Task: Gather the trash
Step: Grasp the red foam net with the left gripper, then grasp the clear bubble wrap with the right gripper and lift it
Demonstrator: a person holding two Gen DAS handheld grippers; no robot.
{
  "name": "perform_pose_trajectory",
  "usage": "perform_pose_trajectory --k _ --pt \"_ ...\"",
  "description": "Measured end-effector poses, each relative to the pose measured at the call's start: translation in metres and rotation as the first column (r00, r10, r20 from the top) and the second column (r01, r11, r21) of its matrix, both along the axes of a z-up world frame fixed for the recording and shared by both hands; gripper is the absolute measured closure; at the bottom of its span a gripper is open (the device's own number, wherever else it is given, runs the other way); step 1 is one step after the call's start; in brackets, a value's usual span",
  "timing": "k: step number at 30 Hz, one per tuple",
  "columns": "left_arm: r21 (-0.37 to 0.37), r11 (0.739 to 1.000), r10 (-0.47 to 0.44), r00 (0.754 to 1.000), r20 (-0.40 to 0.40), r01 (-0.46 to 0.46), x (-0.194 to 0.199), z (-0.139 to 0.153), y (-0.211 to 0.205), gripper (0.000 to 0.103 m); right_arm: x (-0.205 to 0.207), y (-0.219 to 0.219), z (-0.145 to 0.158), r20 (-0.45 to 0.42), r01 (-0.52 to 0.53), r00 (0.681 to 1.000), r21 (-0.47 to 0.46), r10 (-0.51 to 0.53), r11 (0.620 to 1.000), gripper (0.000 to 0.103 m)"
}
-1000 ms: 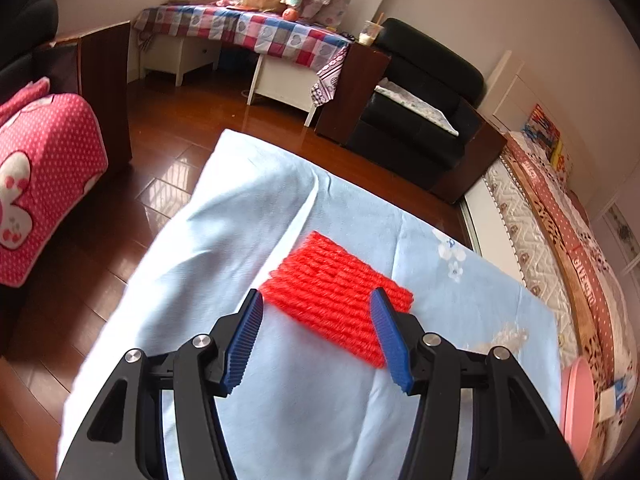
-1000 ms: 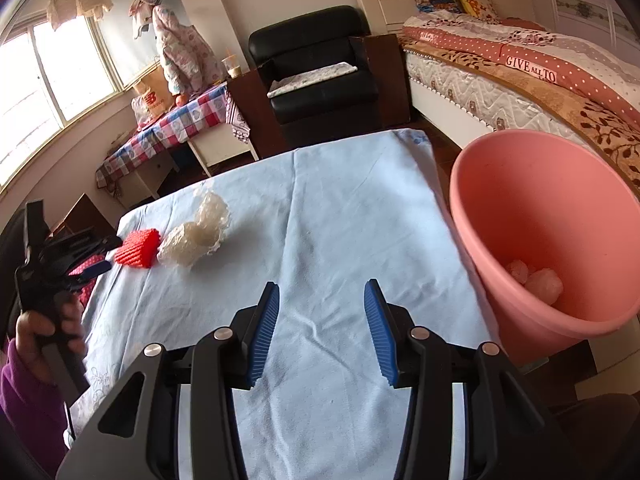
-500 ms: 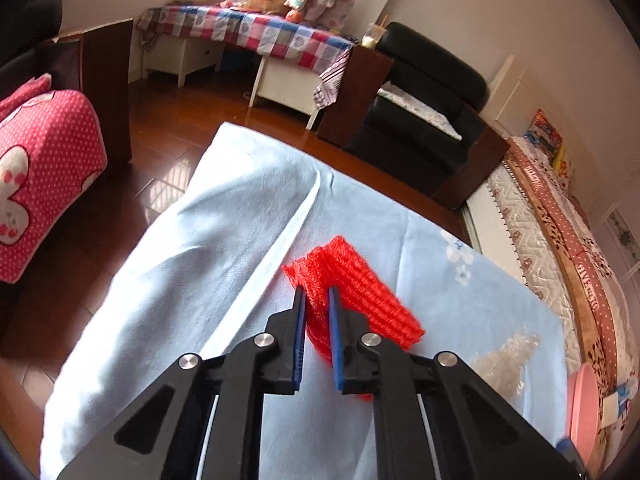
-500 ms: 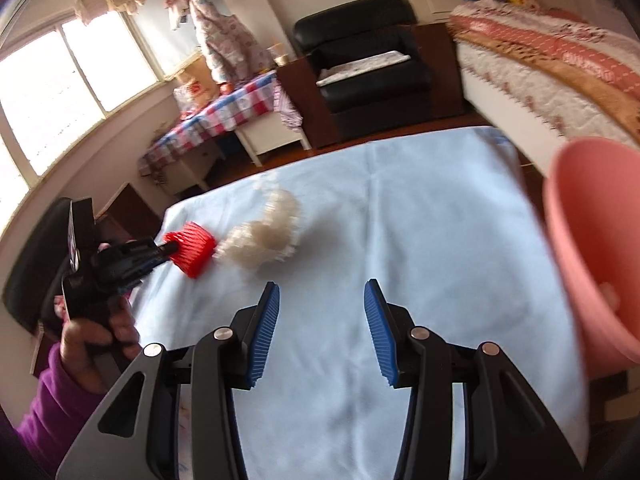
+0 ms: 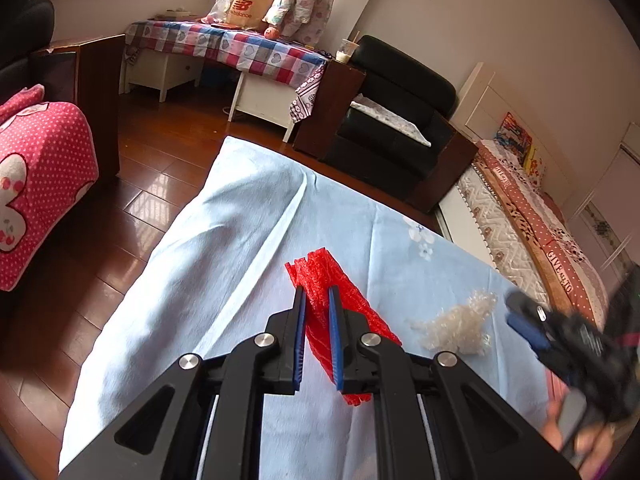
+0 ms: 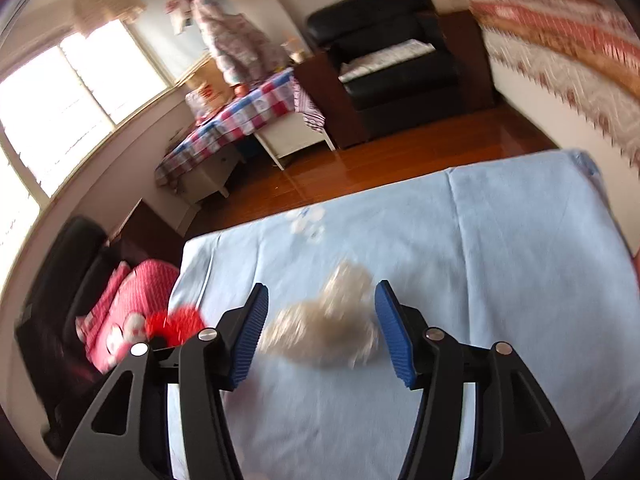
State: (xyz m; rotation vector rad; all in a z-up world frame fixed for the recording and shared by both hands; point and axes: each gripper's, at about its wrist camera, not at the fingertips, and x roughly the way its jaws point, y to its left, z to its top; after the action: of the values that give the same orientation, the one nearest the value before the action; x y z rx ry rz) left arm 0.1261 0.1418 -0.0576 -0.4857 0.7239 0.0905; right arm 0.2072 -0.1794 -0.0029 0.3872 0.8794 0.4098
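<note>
Left gripper clamps the red foam net; right gripper spread wide, straddling the white foam wad.

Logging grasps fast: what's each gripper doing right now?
Left gripper: shut on the red foam net sleeve.
Right gripper: open, around the whitish crinkled plastic wad.

The right gripper stands wide apart over a blue cloth. A pale foam net lies blurred between its fingers, just ahead. Left of the left finger, a red net shows partly.
</note>
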Motion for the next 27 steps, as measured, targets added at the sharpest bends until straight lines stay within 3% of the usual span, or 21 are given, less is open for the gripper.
perform_pose_trajectory --k 4,9,10,11,13,21,27 --pt "-0.012 1.0 -0.008 1.0 0.001 0.008 -0.006 -0.001 0.002 0.093 0.029 0.001 -0.013 -0.079 0.018 0.997 0.043 -0.015 0.999 0.046" --pt "-0.019 1.0 -0.023 1.0 0.002 0.023 -0.007 0.0 -0.001 0.093 0.037 0.006 -0.033 -0.161 0.033 0.987 0.046 -0.025 0.998 0.047" --pt "-0.017 1.0 -0.026 1.0 0.003 0.026 -0.007 0.001 -0.002 0.093 0.036 0.007 -0.037 -0.171 0.031 0.985 0.053 -0.021 0.998 0.05" --pt "-0.017 0.999 -0.028 1.0 0.005 0.028 -0.008 0.002 -0.003 0.093 0.035 0.007 -0.039 -0.177 0.026 0.984 0.06 -0.015 0.998 0.069" --pt "-0.014 0.999 -0.036 0.999 0.009 0.036 -0.009 0.004 -0.005 0.093 0.032 0.006 -0.041 -0.183 0.022 0.983 0.065 -0.01 0.998 0.073" --pt "-0.004 0.998 -0.066 0.997 0.029 0.066 -0.019 0.021 -0.02 0.093 -0.015 0.002 -0.011 -0.064 -0.02 0.998 0.011 0.02 1.0 0.076" --pt "0.02 0.995 -0.099 0.994 0.046 0.098 -0.037 0.041 -0.039 0.093 -0.066 -0.007 0.031 0.094 -0.014 0.995 -0.133 0.027 0.991 0.076"
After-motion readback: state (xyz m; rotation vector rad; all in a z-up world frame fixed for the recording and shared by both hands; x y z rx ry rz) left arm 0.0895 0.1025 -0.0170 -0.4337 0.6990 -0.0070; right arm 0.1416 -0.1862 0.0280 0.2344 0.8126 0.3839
